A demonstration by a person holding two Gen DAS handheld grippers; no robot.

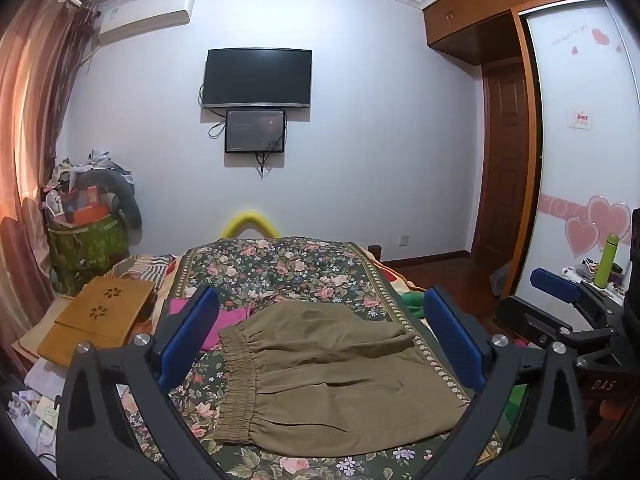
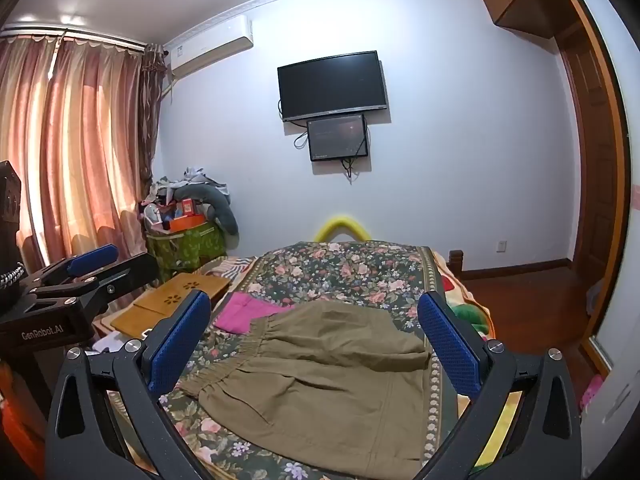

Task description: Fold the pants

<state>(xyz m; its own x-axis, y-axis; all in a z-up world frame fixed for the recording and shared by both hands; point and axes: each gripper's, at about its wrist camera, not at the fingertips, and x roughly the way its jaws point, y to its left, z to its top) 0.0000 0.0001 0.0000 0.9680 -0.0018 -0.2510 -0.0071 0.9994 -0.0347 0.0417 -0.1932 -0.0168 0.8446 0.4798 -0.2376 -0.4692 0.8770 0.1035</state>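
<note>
Olive-brown pants (image 1: 320,376) lie folded in a compact pile on the floral bedspread (image 1: 280,268), elastic waistband to the left. They also show in the right wrist view (image 2: 332,380). My left gripper (image 1: 320,336) is open and empty, held above the pants with its blue pads either side. My right gripper (image 2: 316,340) is open and empty too, above the same pile. The right gripper shows at the right edge of the left wrist view (image 1: 560,292); the left gripper shows at the left edge of the right wrist view (image 2: 84,268).
A pink garment (image 1: 224,316) lies just beyond the waistband. A wooden lap tray (image 1: 100,316) rests at the bed's left. A green laundry bag (image 1: 84,248) piled with things stands by the curtain. A green bottle (image 1: 606,260) stands right. The bed's right edge drops to wood floor.
</note>
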